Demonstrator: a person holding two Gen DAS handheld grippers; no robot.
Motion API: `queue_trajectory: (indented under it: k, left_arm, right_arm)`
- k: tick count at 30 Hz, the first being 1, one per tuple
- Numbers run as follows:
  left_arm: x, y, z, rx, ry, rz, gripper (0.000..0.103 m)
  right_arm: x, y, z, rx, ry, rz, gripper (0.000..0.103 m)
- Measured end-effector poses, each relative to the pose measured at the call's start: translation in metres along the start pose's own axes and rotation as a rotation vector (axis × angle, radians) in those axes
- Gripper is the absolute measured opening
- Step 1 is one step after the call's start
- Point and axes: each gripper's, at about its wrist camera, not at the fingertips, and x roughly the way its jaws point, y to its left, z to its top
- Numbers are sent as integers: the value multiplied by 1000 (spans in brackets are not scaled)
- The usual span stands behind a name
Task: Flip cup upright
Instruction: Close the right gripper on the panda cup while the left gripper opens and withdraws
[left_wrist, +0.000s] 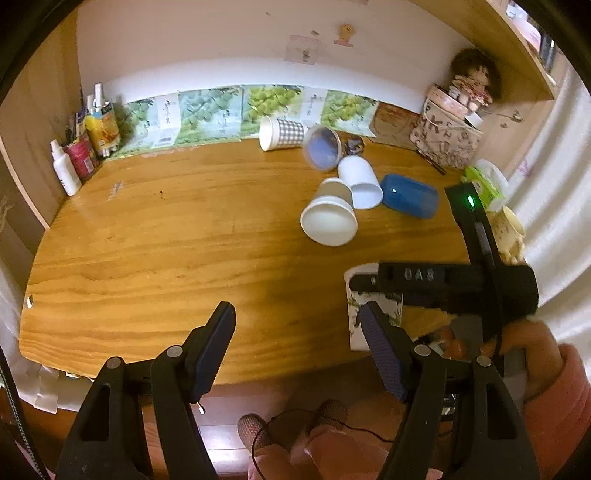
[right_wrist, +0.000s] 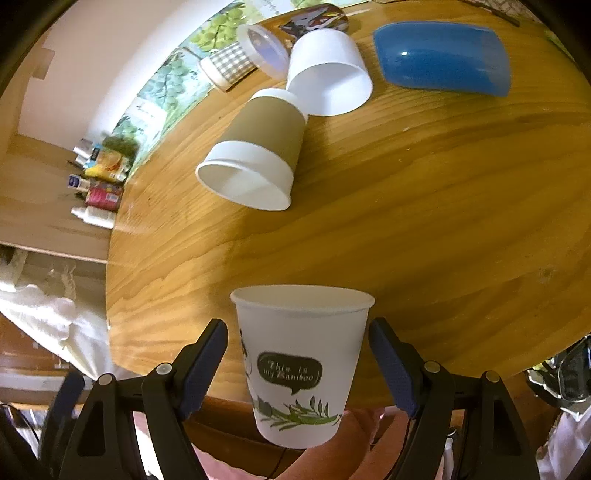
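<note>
A white paper cup with a bamboo print (right_wrist: 301, 365) stands mouth-up at the table's near edge, between the fingers of my right gripper (right_wrist: 298, 363). The jaws are open, with a small gap on each side of the cup. In the left wrist view the same cup (left_wrist: 373, 314) shows partly hidden behind the right gripper's black body (left_wrist: 443, 286). My left gripper (left_wrist: 299, 352) is open and empty above the table's front edge. Other cups lie on their sides farther back: a brown-sleeved one (right_wrist: 255, 155), a white one (right_wrist: 327, 75), a blue one (right_wrist: 443, 59).
A checked cup (left_wrist: 282, 133) and a printed cup (left_wrist: 325, 147) lie near the back wall. Bottles and tubes (left_wrist: 79, 155) stand at the back left, a patterned bag with a doll (left_wrist: 448, 136) at the back right. The wooden table (left_wrist: 166, 236) has a rounded front edge.
</note>
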Motion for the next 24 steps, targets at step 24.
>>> queue_trajectory:
  k: [24]
  left_arm:
    - [-12,24,0,81,-12,-82,74]
  right_arm:
    - [-8,33,-12,-91,-170,-62,66]
